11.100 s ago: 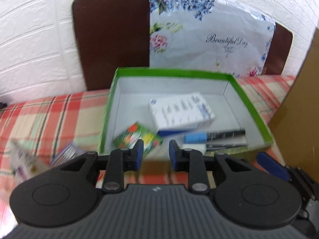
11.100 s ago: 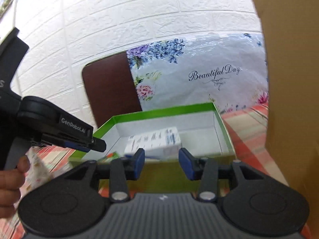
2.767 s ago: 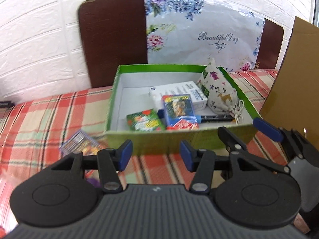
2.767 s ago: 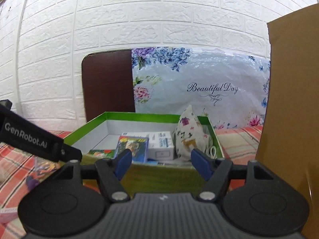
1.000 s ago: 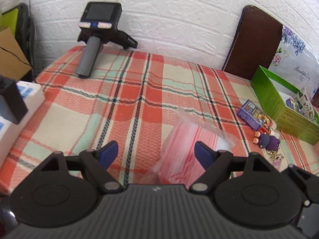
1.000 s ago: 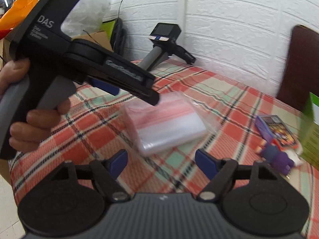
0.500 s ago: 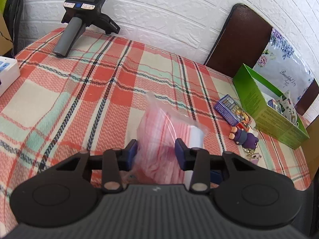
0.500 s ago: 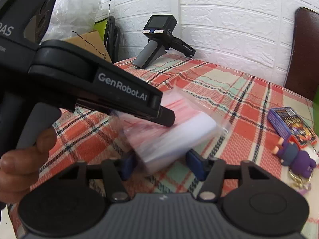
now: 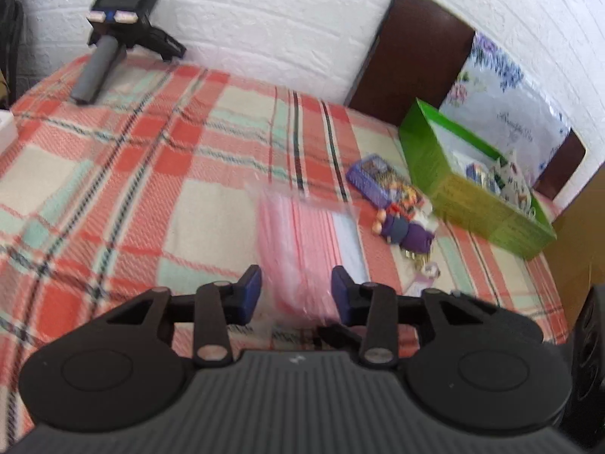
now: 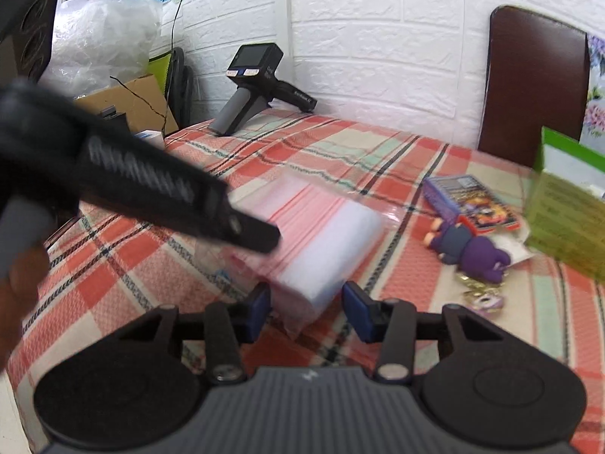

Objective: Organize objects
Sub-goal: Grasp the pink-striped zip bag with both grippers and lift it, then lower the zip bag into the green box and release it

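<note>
My left gripper (image 9: 296, 290) is shut on a clear plastic bag of pink-and-white sheets (image 9: 308, 242) and holds it lifted above the plaid tablecloth (image 9: 151, 174). The same bag (image 10: 321, 234) shows in the right wrist view, with the left gripper's finger (image 10: 242, 227) on it. My right gripper (image 10: 306, 304) is open, its jaws on either side of the bag's near end without gripping it. A green box (image 9: 472, 189) with several items in it stands at the far right. A purple card pack (image 9: 378, 181) and a purple plush keychain (image 9: 404, 227) lie beside the box.
A spare black handheld gripper (image 9: 117, 34) lies at the table's far left corner by the white brick wall. A brown chair back (image 9: 416, 56) and a floral bag (image 9: 503, 102) stand behind the box. Brown cardboard (image 9: 582, 246) stands at the right.
The left gripper has lifted the bag and carried it right, towards the green box. The right gripper has stayed open and come up under the bag's near end.
</note>
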{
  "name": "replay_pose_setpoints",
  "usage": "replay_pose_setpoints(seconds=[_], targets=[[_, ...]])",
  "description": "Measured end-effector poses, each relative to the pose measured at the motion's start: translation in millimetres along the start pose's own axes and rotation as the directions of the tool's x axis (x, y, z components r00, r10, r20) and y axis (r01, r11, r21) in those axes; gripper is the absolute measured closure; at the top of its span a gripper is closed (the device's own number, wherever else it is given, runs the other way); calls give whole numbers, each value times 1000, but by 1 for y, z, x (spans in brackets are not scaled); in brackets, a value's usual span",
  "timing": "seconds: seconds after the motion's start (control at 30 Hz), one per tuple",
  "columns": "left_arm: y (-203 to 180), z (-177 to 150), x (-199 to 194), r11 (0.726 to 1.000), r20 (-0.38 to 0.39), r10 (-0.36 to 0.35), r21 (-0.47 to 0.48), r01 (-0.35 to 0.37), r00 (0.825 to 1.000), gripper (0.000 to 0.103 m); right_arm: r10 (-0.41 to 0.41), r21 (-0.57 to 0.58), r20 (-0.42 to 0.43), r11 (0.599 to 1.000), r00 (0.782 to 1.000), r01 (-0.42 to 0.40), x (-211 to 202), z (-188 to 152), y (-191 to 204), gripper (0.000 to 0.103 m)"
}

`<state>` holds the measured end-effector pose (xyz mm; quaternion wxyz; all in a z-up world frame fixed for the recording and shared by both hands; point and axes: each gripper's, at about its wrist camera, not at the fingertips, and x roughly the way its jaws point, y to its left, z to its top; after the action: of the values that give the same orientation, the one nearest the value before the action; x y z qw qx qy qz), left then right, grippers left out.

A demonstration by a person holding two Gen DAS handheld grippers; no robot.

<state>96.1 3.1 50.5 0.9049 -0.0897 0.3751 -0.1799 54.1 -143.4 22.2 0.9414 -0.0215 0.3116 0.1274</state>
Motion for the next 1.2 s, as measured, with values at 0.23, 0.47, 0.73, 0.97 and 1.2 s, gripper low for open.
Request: replay_pose_setpoints(seconds=[0.23,0.47,0.73,0.97,1.2], targets=[[11,22,2,992,36,76,100,-79,996,14,27,-40,38,999,999,-26,0,8,11,27],[34,15,37,998,-99,-54,-46,50,994,15,15,-13,-32,1000,999,-15,26,7,7,19],[-9,11,30,993,-91,-121,6,122,988,46,43,29,21,999,999,-43,18,10,9,58],[-73,55,18,968,-9,-231,99,231,973,46,-80,6,208,997,975,80,-37,28,-25,59],[-175,91,73,927,-28,-301,224,299,953,45,-230,85,245,973,942,216,-61,45,-129,59]])
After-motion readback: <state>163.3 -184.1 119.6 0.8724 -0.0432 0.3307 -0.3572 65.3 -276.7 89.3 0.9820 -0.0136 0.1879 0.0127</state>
